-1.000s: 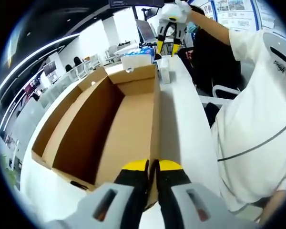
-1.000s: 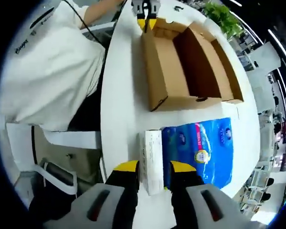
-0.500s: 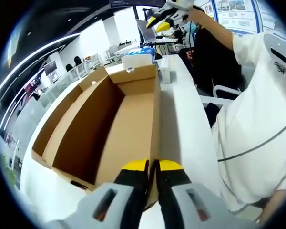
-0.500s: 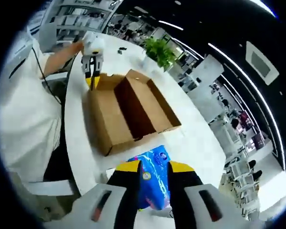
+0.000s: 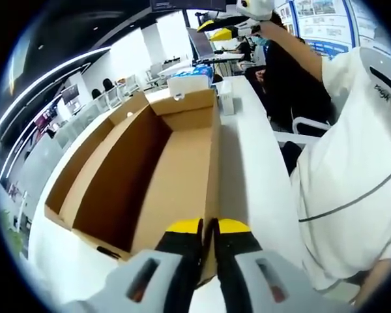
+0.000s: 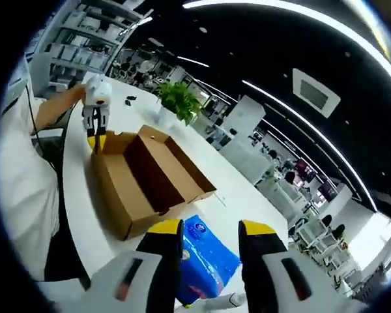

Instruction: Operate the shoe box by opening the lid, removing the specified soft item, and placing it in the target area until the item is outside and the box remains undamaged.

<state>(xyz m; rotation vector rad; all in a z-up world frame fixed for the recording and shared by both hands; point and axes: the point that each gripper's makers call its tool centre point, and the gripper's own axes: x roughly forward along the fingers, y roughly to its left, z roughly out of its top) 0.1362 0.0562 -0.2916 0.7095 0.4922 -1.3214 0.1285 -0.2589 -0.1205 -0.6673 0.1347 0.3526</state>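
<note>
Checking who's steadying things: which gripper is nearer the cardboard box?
Left. The left gripper is shut on the cardboard box wall; the right gripper is raised apart from it, above the blue pack.

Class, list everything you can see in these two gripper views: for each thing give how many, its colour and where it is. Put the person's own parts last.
Cardboard box: one, brown, open and empty, on the table.
Table: one, white, long, under the box.
Soft pack: one, blue, on the table beyond the box's far end, between the right tongs' jaws in the right gripper view.
Small carton: one, white, on the table beside the box's far end.
Plant: one, green, at the table's end behind the box.
Left tongs: one, yellow-tipped black jaws, shut on the box's near wall.
Right tongs: one, yellow-tipped, jaws apart, raised above the table.
Person's shirt: white, beside the table.
</note>
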